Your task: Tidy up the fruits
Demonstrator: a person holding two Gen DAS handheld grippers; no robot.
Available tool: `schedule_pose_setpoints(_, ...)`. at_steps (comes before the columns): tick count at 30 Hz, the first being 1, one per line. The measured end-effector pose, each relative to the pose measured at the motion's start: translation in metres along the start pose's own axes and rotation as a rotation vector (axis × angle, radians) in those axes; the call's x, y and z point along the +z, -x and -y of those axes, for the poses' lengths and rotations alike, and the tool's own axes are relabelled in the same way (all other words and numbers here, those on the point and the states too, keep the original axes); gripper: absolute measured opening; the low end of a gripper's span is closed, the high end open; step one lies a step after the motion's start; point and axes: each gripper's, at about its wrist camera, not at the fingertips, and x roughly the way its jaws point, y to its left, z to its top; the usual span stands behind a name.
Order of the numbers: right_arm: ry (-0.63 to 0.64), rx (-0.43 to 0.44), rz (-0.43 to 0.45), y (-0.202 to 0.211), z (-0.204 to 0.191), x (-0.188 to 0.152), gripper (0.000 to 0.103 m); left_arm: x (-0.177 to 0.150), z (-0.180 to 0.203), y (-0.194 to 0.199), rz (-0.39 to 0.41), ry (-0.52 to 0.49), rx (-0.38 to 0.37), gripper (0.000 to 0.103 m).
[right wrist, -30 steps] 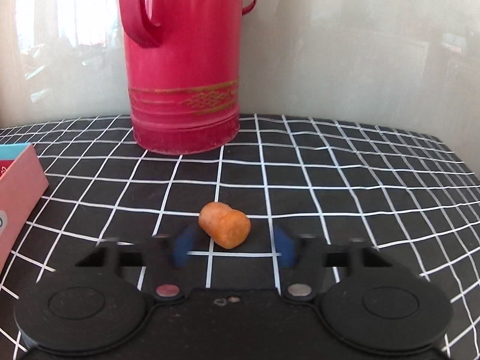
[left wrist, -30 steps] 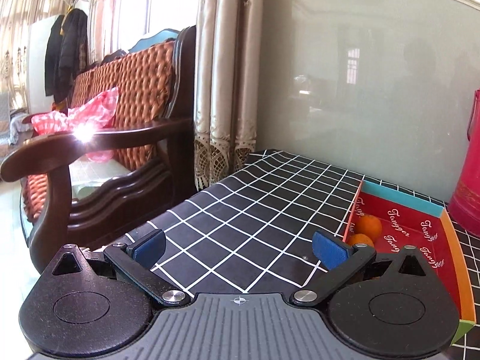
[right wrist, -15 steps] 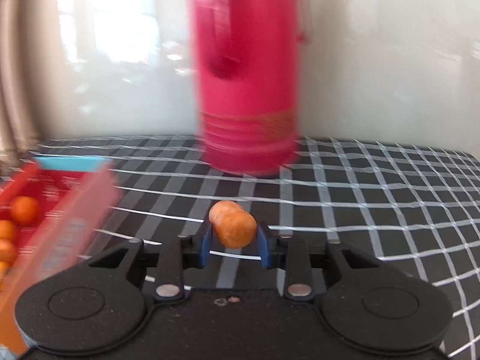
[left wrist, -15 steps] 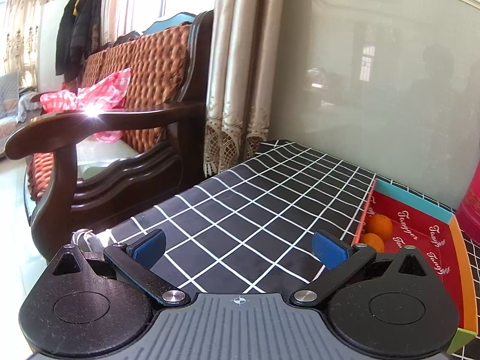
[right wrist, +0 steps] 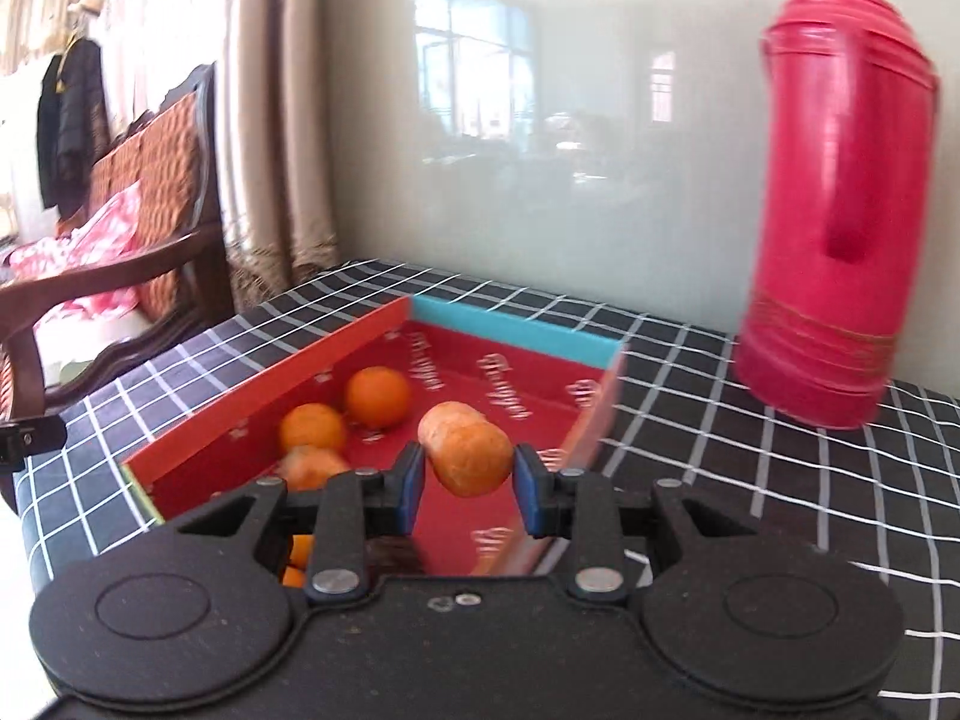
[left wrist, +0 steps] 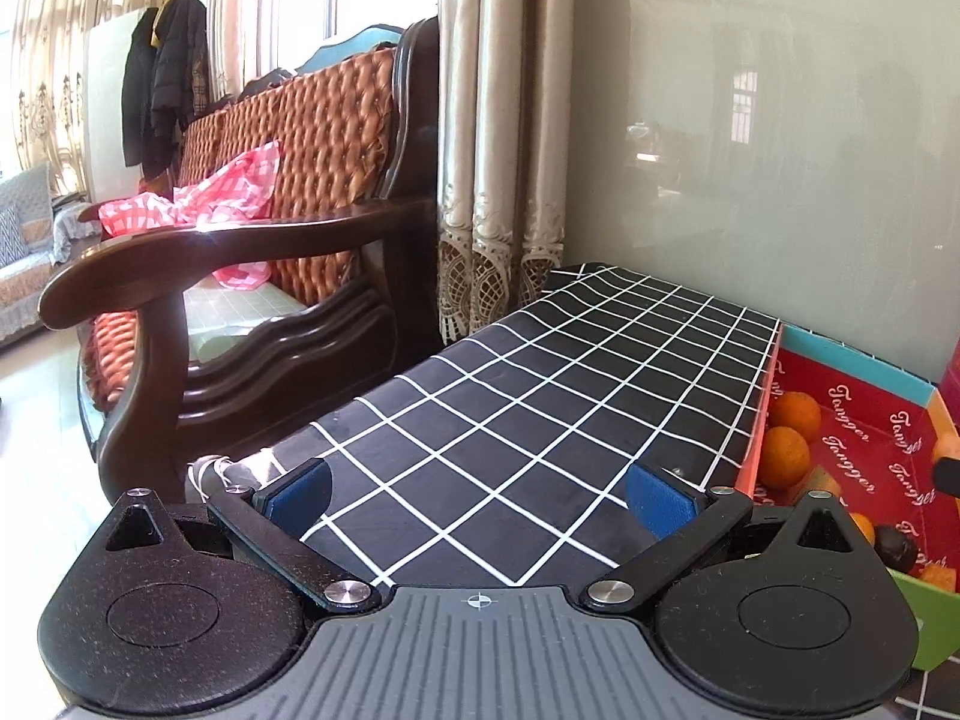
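My right gripper (right wrist: 468, 483) is shut on an oblong orange fruit (right wrist: 467, 449) and holds it in the air over the red cardboard box (right wrist: 528, 339). Several oranges (right wrist: 378, 396) lie in the box's left part. My left gripper (left wrist: 477, 492) is open and empty, low over the black checked tablecloth (left wrist: 540, 396), left of the box (left wrist: 864, 414). Oranges (left wrist: 786, 450) and a dark fruit (left wrist: 895, 545) show in the box there.
A tall red thermos (right wrist: 840, 228) stands right of the box by the wall. A wooden armchair (left wrist: 252, 276) with a pink cloth stands past the table's left edge. Curtains (left wrist: 498, 138) hang behind it.
My right gripper closed on the orange fruit, lifted it off the tablecloth and swung left until it hangs over the box. My left gripper drifted slightly and stayed open.
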Motion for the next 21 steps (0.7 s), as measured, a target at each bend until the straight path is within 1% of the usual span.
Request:
schedule_pose_setpoints(2,0.020,-0.002,-0.018,-0.005,-0.010,-0.001,0.024,-0.001,-0.002,0.001,0.001,-0.011,0.001,0.103)
schedule_pose_setpoints(4,0.029,-0.023,-0.028,-0.005,-0.013,-0.004,0.029,-0.002,-0.004,0.001,-0.004,-0.020,0.001,0.103)
schedule_pose_setpoints(5,0.028,-0.033,-0.033,-0.008,-0.013,-0.004,0.037,-0.002,-0.005,0.001,-0.006,-0.023,0.002,0.103)
schedule_pose_setpoints(6,0.021,-0.036,-0.036,-0.009,-0.013,-0.005,0.047,-0.003,-0.006,0.000,-0.007,-0.025,0.004,0.103)
schedule_pose_setpoints(9,-0.001,-0.038,-0.006,0.000,-0.011,-0.005,0.056,-0.002,-0.009,0.000,-0.008,-0.021,0.006,0.103)
schedule_pose_setpoints(10,-0.008,-0.046,0.012,0.005,-0.010,-0.004,0.057,-0.001,-0.009,-0.001,-0.009,-0.018,0.003,0.103)
schedule_pose_setpoints(11,-0.017,-0.055,0.026,0.011,-0.009,-0.003,0.062,-0.001,-0.009,-0.001,-0.010,-0.017,-0.001,0.103)
schedule_pose_setpoints(12,-0.024,-0.065,0.036,0.017,-0.007,-0.002,0.073,-0.001,-0.008,0.000,-0.009,-0.018,-0.006,0.103)
schedule_pose_setpoints(14,-0.032,-0.094,0.054,0.033,-0.005,-0.002,0.085,0.000,-0.005,0.002,-0.001,-0.027,-0.028,0.103)
schedule_pose_setpoints(16,-0.029,-0.125,0.065,0.053,-0.005,-0.003,0.086,0.001,0.001,0.006,0.006,-0.050,-0.061,0.103)
schedule_pose_setpoints(17,-0.030,-0.147,0.072,0.065,-0.005,-0.004,0.088,0.002,0.004,0.008,0.009,-0.058,-0.082,0.103)
schedule_pose_setpoints(19,-0.043,-0.191,0.087,0.093,-0.007,-0.011,0.096,0.001,0.010,0.016,0.010,-0.076,-0.133,0.103)
schedule_pose_setpoints(21,-0.063,-0.219,0.095,0.121,-0.010,-0.021,0.097,0.001,0.017,0.027,0.000,-0.086,-0.178,0.103)
